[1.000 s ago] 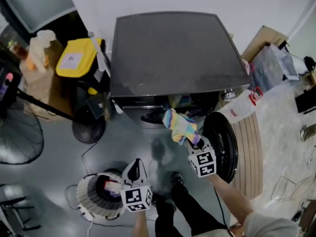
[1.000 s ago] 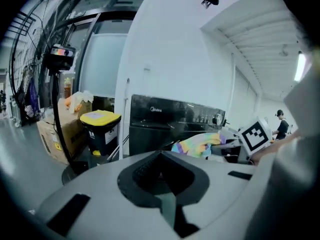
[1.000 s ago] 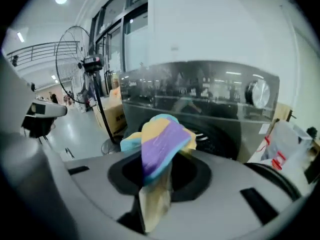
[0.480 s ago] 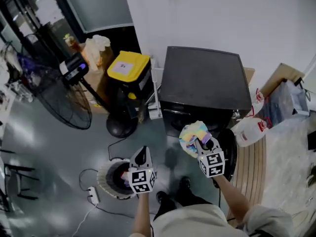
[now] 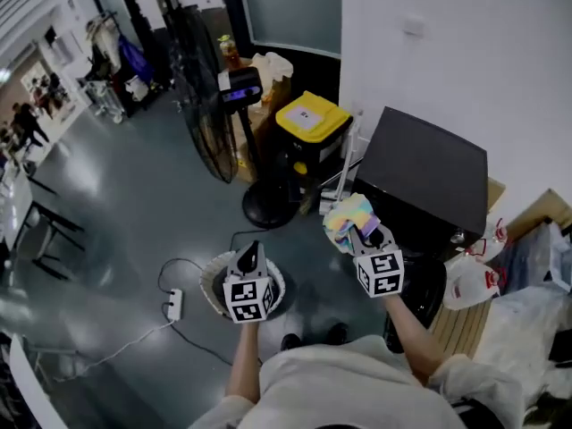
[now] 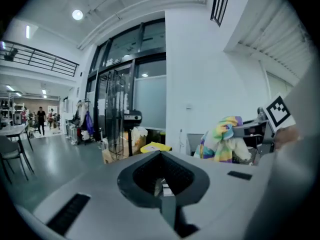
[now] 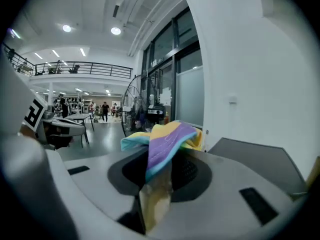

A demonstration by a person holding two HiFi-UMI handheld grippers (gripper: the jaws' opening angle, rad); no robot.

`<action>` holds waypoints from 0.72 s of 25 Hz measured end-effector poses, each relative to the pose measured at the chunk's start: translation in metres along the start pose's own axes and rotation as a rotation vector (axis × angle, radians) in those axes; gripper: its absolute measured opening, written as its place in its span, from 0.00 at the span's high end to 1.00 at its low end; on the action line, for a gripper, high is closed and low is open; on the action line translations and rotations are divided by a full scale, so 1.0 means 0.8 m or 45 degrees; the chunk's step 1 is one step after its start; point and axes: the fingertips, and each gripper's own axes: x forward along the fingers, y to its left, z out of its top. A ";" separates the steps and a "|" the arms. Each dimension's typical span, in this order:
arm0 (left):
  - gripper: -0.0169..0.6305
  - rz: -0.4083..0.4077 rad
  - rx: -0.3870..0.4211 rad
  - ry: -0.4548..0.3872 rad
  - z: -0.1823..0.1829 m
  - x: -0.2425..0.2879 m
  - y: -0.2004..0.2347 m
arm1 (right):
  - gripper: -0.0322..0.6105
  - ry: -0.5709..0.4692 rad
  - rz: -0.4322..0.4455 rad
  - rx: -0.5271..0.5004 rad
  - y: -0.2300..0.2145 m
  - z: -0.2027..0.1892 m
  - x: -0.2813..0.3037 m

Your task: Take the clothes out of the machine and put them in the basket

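Tightly in right gripper (image 5: 361, 234): multicoloured cloth (image 5: 346, 217)

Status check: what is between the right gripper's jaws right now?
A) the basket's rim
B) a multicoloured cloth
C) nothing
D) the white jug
B: the right gripper is closed on the multicoloured cloth, which bunches up over its jaws in the right gripper view.
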 end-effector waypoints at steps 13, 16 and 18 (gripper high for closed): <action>0.95 0.504 -0.115 0.006 -0.045 -0.207 0.216 | 0.79 -0.041 0.553 -0.116 0.314 0.053 0.087; 0.95 0.611 -0.151 0.004 -0.061 -0.261 0.259 | 0.79 -0.030 0.645 -0.141 0.381 0.052 0.097; 0.95 0.666 -0.177 0.004 -0.071 -0.291 0.283 | 0.79 -0.017 0.686 -0.153 0.418 0.049 0.106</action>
